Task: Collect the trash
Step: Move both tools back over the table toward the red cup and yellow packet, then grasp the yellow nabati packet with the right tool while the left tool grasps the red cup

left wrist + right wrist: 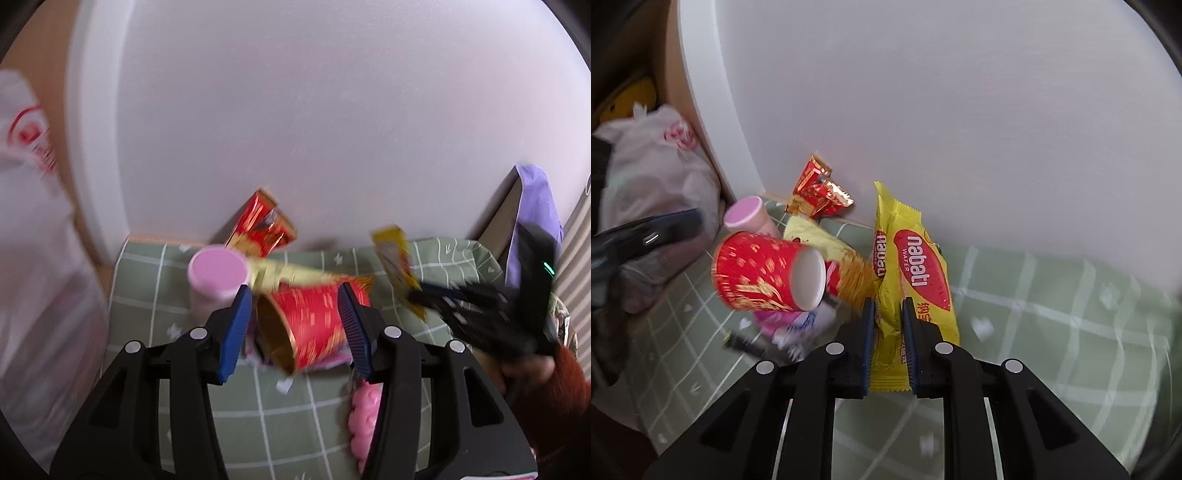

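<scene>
Red paper cup is the landmark here: it sits on its side between the blue pads of the left gripper, which look closed on its wall, gold-rimmed mouth turned toward the camera. Left of the cup, well off the green checked tablecloth, slumps a white plastic bag with a red print, probably where the trash goes. Just left of the cup stands a pink-lidded bottle; behind the cup a red snack wrapper leans on the white wall. Under the cup lie a pale yellow packet and pinkish scraps.

Right of the cup, the right gripper has its jaws drawn nearly together, pinching the lower end of the yellow Nabati wafer pack, whose upper part stands free against the wall.

Risks, as I judge them: the thin cup may crumple or squirt out if squeezed harder, since only its curved wall is held; swinging it leftward could topple the bottle; the glossy wafer film, gripped near one end, may slide free mid-carry.
</scene>
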